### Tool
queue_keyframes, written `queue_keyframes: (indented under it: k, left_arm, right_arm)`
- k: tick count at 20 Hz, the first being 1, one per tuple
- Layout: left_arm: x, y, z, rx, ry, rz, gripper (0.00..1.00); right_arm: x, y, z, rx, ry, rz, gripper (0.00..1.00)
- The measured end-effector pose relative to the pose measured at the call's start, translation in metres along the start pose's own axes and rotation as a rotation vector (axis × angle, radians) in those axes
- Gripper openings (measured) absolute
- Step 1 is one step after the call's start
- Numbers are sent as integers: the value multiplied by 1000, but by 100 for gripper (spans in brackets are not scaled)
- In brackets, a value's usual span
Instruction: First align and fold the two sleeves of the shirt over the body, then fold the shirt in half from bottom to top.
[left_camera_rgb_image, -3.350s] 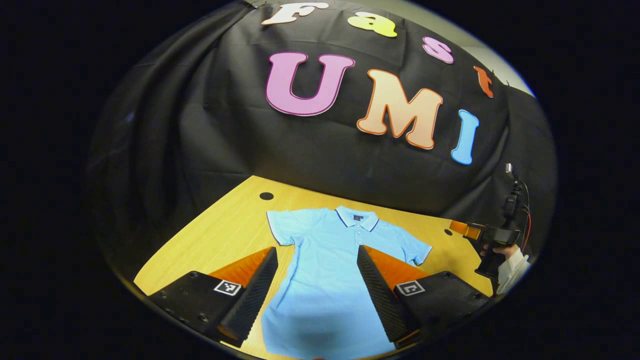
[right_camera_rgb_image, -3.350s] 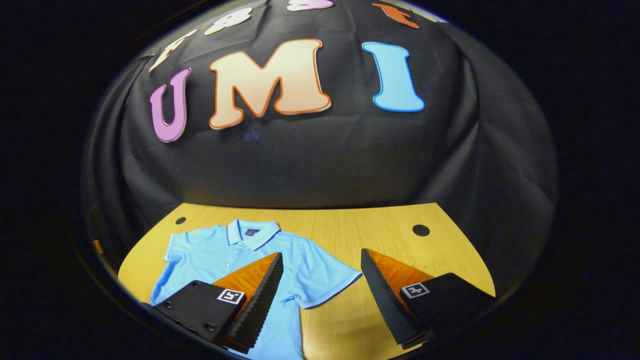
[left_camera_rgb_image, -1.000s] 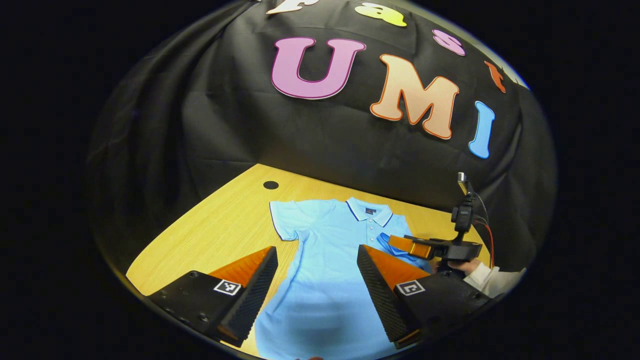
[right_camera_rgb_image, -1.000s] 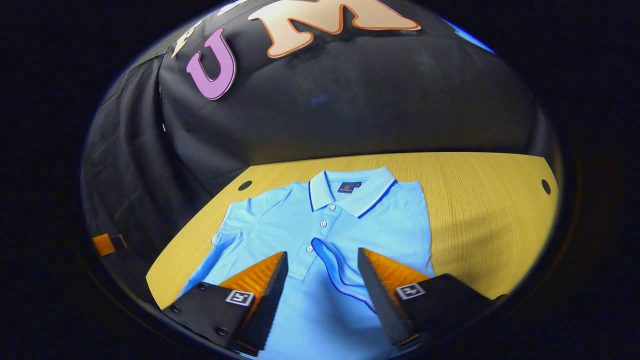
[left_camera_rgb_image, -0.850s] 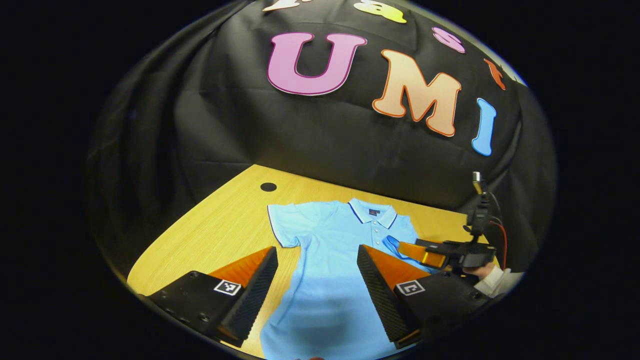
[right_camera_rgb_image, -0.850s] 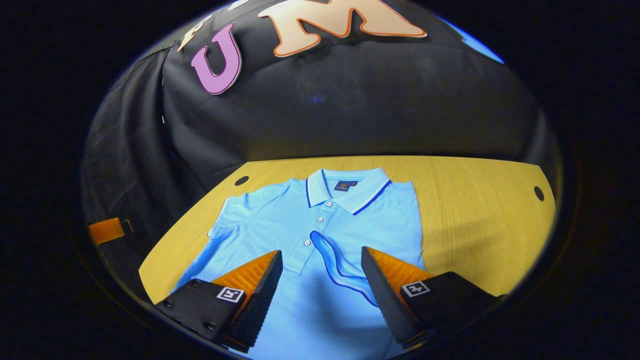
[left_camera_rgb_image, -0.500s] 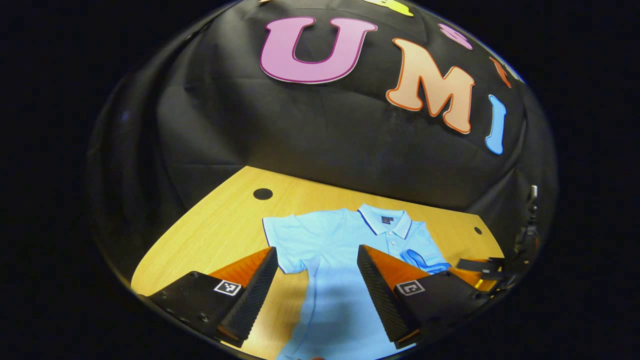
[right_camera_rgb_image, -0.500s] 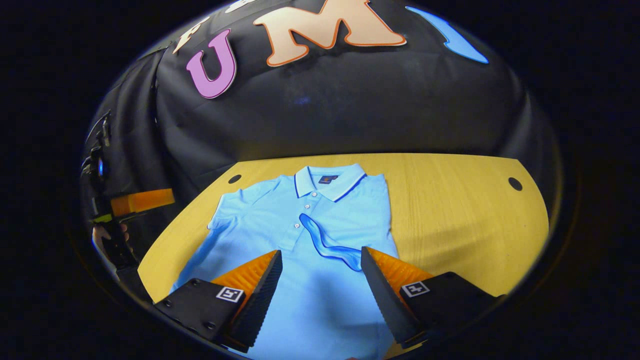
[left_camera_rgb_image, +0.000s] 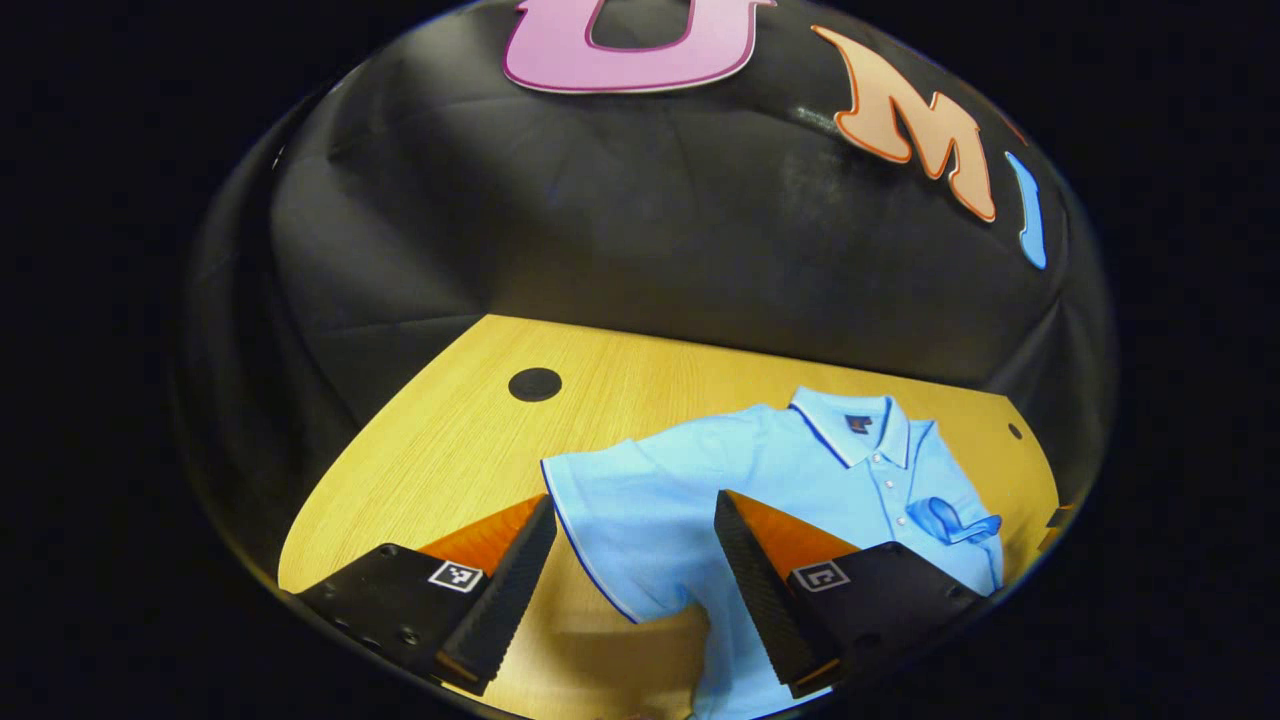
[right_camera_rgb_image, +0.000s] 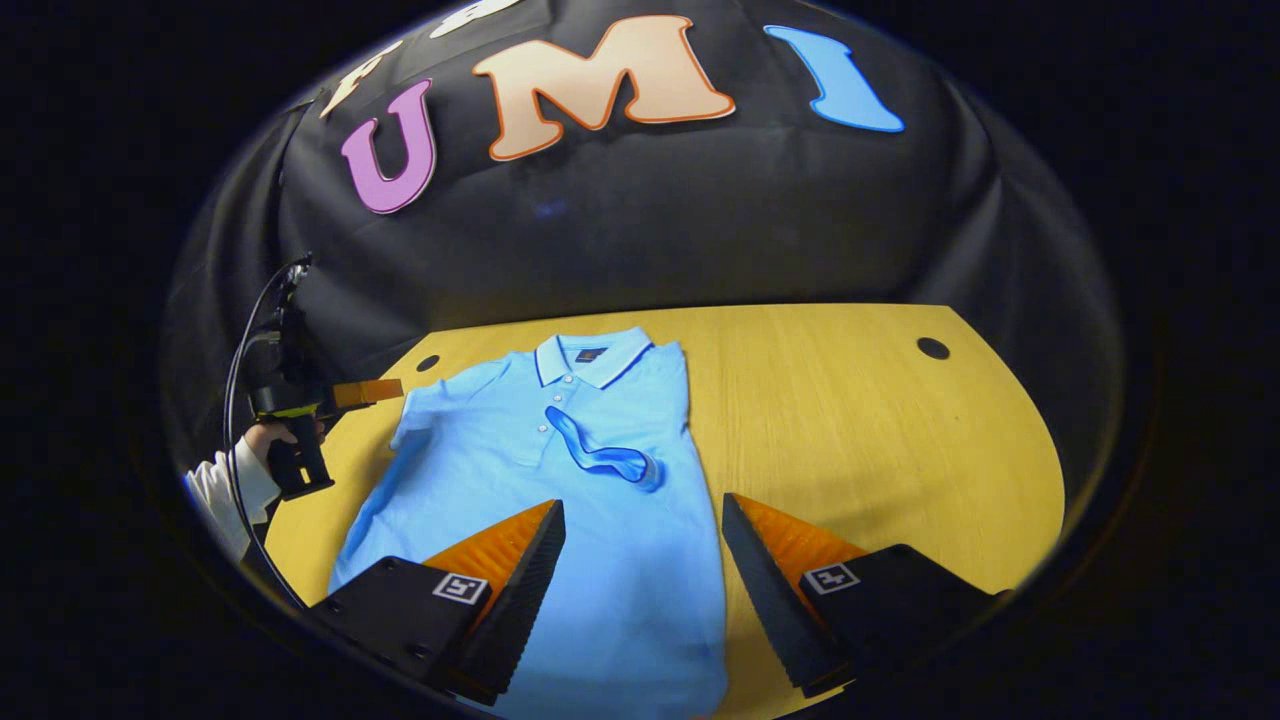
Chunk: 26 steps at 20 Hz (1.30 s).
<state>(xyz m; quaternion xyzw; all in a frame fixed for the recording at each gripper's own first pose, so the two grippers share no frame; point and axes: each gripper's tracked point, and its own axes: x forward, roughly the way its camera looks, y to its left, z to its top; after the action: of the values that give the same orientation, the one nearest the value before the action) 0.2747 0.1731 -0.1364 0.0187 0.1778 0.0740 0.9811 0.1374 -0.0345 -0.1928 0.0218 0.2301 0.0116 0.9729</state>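
A light blue polo shirt lies flat, collar away from me, on the wooden table. Its right sleeve is folded onto the chest, seen again as the sleeve in the left gripper view. The left sleeve is still spread out on the table. My left gripper is open, and that sleeve's hem lies between its fingers. In the right gripper view this left gripper hovers beside the shirt's left shoulder, held by a hand. My right gripper is open above the shirt's lower body.
Round cable holes sit in the tabletop: a hole at the far left, a hole at the far right. The black cloth wall closes the table's back edge. Bare wood lies right of the shirt.
The right gripper let go of the folded right sleeve and drew back toward the shirt's lower part. The left gripper swung left and came down at the left sleeve.
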Motion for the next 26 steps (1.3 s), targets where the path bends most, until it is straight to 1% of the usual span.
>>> queue_keyframes:
  k: [1, 2, 3, 5, 6, 7, 9, 10, 11, 12, 14, 15, 16, 17, 19, 20, 21, 22, 23, 24, 25, 26]
  left_arm:
    - [8, 3, -5, 13, 17, 5, 94]
    - [14, 5, -9, 24, 29, 9, 94]
    - [19, 5, -14, 26, 40, 10, 95]
    - [26, 4, -21, 24, 62, 7, 94]
    - [28, 3, -23, 22, 67, 2, 94]
    - [29, 2, -25, 22, 70, 2, 94]
    - [32, 6, -26, 35, 71, 14, 94]
    - [33, 5, -27, 36, 77, 12, 94]
    - [31, 5, -30, 34, 88, 8, 93]
    - [30, 7, -30, 39, 93, 16, 92]
    - [34, 9, -31, 46, 91, 25, 89]
    - [34, 10, -31, 45, 90, 26, 82]
    - [35, 8, -29, 47, 83, 16, 76]
    - [35, 5, -29, 48, 87, 3, 67]
    - [34, -7, -30, 57, 97, -38, 34]
    - [34, -10, -29, 67, 100, -40, 24]
    - [35, -10, -29, 84, 110, -39, 4]
    - [34, -10, -29, 102, 118, -34, 2]
    - [32, -13, -29, 116, 130, -34, 0]
    - [30, -16, -26, 127, 135, -34, 0]
    - [27, -20, -20, 130, 123, -36, 0]
    - [24, -27, -11, 128, 101, -45, 0]
  right_arm:
    - [-4, -5, -1, 14, -1, -16, 94]
    - [-8, -9, -2, 26, -3, -32, 98]
    - [-13, -13, -3, 33, -5, -43, 94]
    - [-18, -19, -7, 26, -3, -65, 94]
    - [-20, -23, -9, 18, -1, -75, 98]
    - [-23, -25, -9, 12, -1, -84, 98]
    - [-27, -25, -8, 14, -6, -88, 98]
    - [-30, -25, -8, 16, -8, -86, 94]
    - [-31, -25, -7, 14, -10, -84, 94]
    - [-32, -26, -7, 9, -12, -88, 98]
    - [-34, -26, -8, 7, -12, -88, 98]
    - [-35, -26, -7, 9, -13, -88, 98]
    - [-37, -26, -6, 9, -18, -88, 94]
    - [-38, -26, -5, 7, -20, -89, 98]
    - [-41, -31, -6, 2, -20, -95, 98]
    - [-43, -32, -5, 2, -21, -98, 98]
    - [-45, -32, -5, 5, -24, -99, 98]
    - [-47, -34, -4, 9, -30, -100, 94]
    - [-47, -36, -4, 12, -31, -100, 98]
    - [-49, -36, -5, 14, -31, -102, 94]
    - [-50, -38, -6, 10, -32, -103, 94]
    - [-51, -39, -6, 5, -34, -105, 98]
